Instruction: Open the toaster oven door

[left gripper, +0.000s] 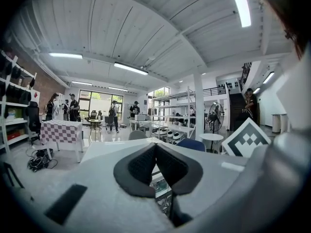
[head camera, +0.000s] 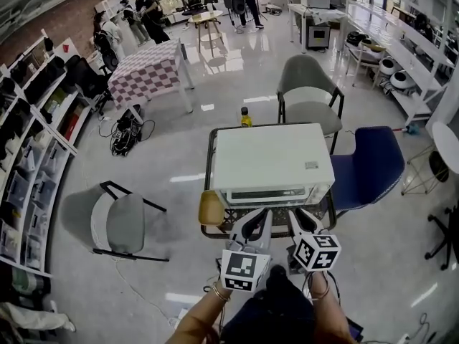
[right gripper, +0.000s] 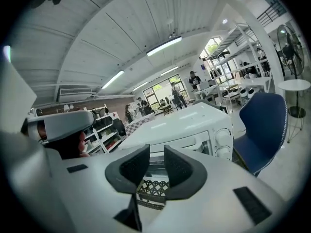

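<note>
We are still on the approach. The toaster oven [head camera: 272,160] sits on a small table [head camera: 209,156], and its door [head camera: 276,194] faces us and looks fully shut.

Both grippers hang just in front of that door, near it but touching nothing. The left gripper [head camera: 252,224] is before the door's left half; its own view shows the jaws closed tip to tip with nothing between them. The right gripper [head camera: 305,219] is before the right half, just beside the left one. Its jaws stand a little apart and empty, and we see the oven's front through the gap.

We judge the right gripper to be the one lining up for the pull. It needs to go forward to the handle along the door's top edge, close on it, then draw it towards us and downward. The left gripper could steady the oven so it does not slide.
</note>
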Available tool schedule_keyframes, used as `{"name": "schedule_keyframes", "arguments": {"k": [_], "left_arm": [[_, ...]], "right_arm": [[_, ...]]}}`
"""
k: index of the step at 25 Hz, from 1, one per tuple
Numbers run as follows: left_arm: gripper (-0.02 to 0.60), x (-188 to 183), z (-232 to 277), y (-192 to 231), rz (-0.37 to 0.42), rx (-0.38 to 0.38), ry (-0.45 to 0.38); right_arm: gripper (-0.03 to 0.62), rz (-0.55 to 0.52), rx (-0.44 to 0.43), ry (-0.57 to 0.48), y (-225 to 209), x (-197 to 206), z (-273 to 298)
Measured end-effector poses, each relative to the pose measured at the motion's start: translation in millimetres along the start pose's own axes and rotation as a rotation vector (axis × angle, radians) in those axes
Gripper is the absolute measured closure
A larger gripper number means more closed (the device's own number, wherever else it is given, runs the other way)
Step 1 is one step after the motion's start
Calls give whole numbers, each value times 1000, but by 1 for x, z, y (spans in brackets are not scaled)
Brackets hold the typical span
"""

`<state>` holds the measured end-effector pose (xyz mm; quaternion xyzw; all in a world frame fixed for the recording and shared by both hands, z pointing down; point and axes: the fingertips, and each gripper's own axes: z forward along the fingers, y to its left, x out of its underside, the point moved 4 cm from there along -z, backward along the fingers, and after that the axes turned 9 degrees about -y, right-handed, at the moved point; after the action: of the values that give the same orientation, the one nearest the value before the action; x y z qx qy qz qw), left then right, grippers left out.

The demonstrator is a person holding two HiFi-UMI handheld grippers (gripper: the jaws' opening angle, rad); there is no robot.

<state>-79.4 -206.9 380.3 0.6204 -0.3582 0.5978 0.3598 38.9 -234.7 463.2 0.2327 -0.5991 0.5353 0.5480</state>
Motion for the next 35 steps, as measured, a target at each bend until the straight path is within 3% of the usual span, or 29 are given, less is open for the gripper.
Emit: {"name": "schedule_keyframes", "arguments": {"k": [8, 18, 35], "left_arm": [[566, 17, 26, 11, -15, -27, 28], [566, 33, 50, 21, -36, -51, 61], [566, 42, 74, 29, -52, -51, 88]], "right_arm": [[464, 180, -22, 71, -25, 24, 29], [413, 482, -50, 93, -50, 45, 53], [378, 681, -86, 100, -61, 49, 77]]}}
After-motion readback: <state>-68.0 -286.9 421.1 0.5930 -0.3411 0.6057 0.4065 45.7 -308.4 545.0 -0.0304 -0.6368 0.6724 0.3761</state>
